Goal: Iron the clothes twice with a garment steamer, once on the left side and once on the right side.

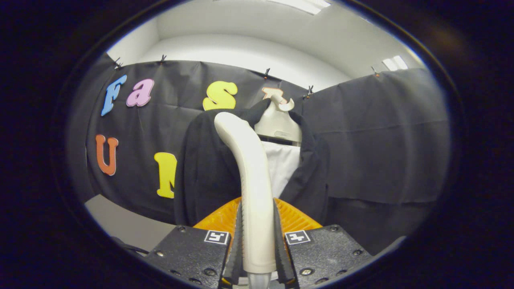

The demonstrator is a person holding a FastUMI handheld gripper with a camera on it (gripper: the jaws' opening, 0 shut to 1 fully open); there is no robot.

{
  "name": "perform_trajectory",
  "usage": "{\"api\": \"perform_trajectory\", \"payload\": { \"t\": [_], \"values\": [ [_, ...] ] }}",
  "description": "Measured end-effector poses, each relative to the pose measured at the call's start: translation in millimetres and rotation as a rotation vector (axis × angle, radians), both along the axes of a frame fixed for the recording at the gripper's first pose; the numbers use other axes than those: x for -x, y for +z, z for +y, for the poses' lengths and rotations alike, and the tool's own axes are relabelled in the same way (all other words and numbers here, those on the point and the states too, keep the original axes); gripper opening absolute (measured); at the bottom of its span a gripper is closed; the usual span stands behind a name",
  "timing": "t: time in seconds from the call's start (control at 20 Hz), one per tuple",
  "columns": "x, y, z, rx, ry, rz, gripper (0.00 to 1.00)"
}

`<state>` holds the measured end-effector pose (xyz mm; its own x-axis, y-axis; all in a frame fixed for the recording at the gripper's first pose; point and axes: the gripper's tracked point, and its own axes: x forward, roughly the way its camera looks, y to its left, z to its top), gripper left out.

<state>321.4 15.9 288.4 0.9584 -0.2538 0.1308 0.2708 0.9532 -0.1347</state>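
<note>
A cream garment steamer (251, 176) stands upright between my fingers, its handle rising ahead and its curved head up near the garment's shoulder. My gripper (258, 245) is shut on the steamer's handle, both orange-backed fingers (219, 218) pressing its sides. Just beyond the steamer hangs a black jacket (209, 168) over a white shirt (283, 162) on a cream hanger (279, 120). The steamer's head lies over the jacket's left half, hiding part of the lapel. Whether the head touches the cloth I cannot tell.
The booth's black cloth wall (381, 140) runs behind and to both sides of the garment. A pale floor or tabletop (120, 224) shows low on the left, with a dark cable (128, 247) lying near the gripper's body.
</note>
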Motion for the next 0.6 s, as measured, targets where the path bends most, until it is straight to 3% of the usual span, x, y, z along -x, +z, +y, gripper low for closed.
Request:
{"api": "perform_trajectory", "payload": {
  "t": [0.6],
  "values": [
    [3.1, -72.8, -23.8, 0.047, -0.060, 0.125, 0.38]
  ]
}}
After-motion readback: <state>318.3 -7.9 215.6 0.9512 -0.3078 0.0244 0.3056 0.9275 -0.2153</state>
